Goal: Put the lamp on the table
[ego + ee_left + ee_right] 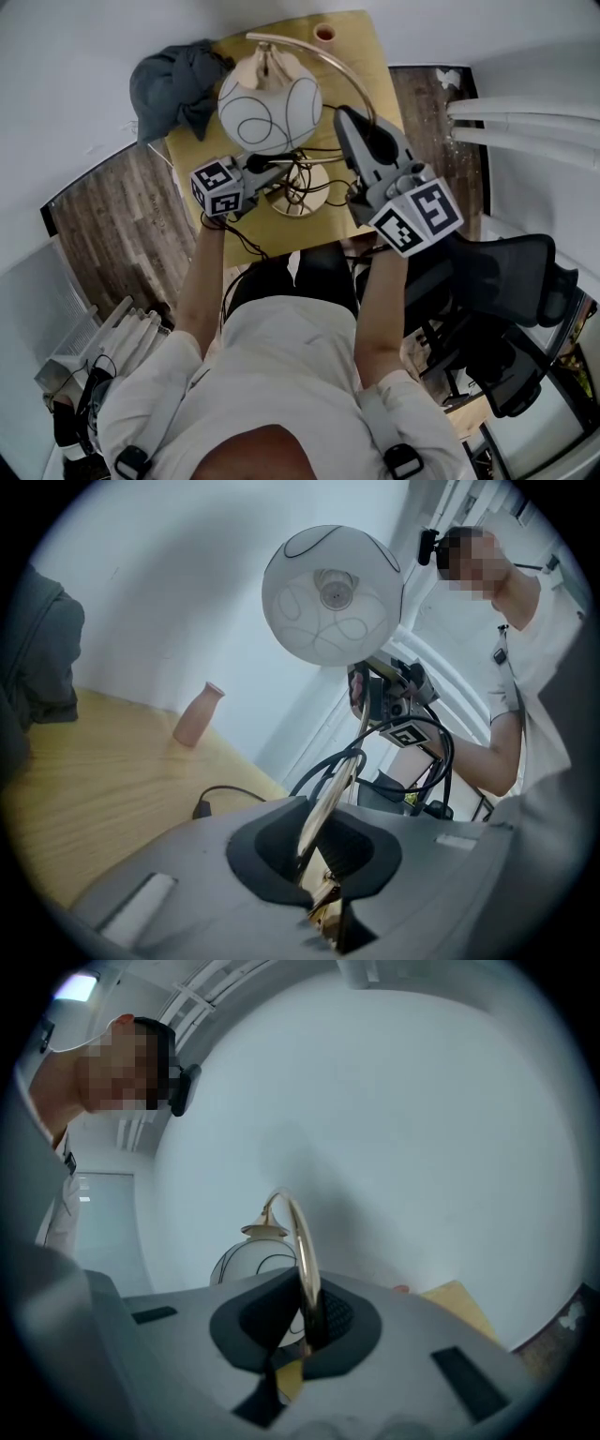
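STEP: setting lamp down on desk | GRIP: fingers of left gripper and right gripper both clamped on gold stem | LAMP: base over near desk edge, contact not clear | NEXT: probably lower until base rests flat, then release.

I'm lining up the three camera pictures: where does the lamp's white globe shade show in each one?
Head view: the globe shade sits upper centre, seen from above.
Left gripper view: upper centre, seen from below.
Right gripper view: low and left of centre, partly hidden behind the jaws.
Shared landmark: the lamp's gold arm shows in all three views.
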A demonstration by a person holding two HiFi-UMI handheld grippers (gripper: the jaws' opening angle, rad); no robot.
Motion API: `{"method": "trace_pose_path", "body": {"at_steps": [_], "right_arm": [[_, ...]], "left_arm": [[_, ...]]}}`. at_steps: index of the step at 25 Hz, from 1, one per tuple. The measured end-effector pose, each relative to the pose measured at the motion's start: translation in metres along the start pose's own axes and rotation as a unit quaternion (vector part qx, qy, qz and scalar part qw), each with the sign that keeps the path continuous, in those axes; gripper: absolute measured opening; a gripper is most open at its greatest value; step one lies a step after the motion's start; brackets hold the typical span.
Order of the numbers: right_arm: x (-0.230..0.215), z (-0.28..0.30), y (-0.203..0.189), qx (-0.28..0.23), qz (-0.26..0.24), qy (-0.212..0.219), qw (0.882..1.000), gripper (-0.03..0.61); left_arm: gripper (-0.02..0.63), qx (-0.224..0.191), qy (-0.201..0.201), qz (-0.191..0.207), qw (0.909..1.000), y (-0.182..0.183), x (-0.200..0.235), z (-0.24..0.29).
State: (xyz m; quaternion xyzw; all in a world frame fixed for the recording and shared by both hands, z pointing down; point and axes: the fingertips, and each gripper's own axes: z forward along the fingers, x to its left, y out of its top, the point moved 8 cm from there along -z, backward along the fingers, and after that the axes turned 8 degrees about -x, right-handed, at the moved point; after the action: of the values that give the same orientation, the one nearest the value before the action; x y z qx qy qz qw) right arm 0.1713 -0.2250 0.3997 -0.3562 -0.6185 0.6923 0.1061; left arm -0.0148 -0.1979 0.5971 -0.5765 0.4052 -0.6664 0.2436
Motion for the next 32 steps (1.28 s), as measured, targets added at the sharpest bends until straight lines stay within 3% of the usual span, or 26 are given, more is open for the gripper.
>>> {"method": "trace_pose_path", "body": {"at_steps": [12,22,32], "right_arm": [[-0.005,0.002,-0.010,-0.006,0.013,0.000,1.000,0.002],[-0.017,-0.001,-0.013,-0.032,0.080,0.006,0.996,0.002],[-0.020,-0.006,-0.013,-0.036,0.092,0.018,0.995,0.002]], "left_arm": [[0.018,0.000,-0.002,-0.005,1.0000,-0.009,0.009,0.001],[0.021,0.001,0.002,-0.009,1.0000,-0.012,0.011,0.002],[0.024,0.008,0.015,-0.004,0.9998,-0.012,0.009,0.004]]}}
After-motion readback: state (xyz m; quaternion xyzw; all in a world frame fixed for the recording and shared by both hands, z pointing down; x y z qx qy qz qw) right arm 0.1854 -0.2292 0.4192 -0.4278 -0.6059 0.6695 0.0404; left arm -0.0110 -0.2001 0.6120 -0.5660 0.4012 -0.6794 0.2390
